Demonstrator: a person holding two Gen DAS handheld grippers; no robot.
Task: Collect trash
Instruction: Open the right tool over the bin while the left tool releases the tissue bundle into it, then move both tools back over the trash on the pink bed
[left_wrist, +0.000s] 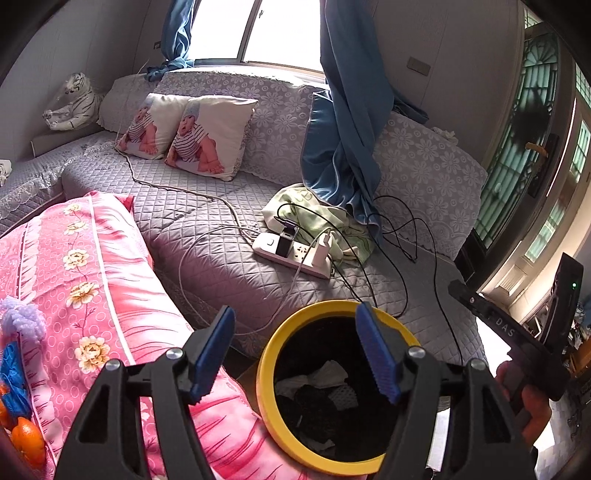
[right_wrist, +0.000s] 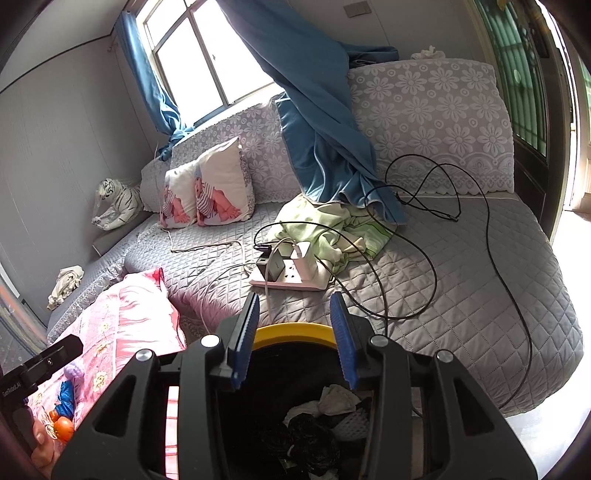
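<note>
A yellow-rimmed bin (left_wrist: 266, 373) stands beside the bed, under both grippers. Inside it lie crumpled white paper (left_wrist: 330, 373) and black bags (right_wrist: 314, 435). My left gripper (left_wrist: 294, 314) hangs over the bin's left side, open, with nothing between its blue pads. My right gripper (right_wrist: 295, 300) hovers over the bin's near rim (right_wrist: 291, 331), open to a narrower gap and also empty. In the left wrist view the right gripper's black body (left_wrist: 517, 332) shows at the right edge, held by a hand (left_wrist: 533, 406).
A pink floral quilt (left_wrist: 92, 280) with an orange fruit (left_wrist: 27, 437) lies left of the bin. On the grey quilted bed are a power strip (right_wrist: 291, 275), black cables (right_wrist: 424, 258), a green cloth (right_wrist: 332, 225), a white cloth (right_wrist: 66, 284) and a hanging blue curtain (left_wrist: 347, 140).
</note>
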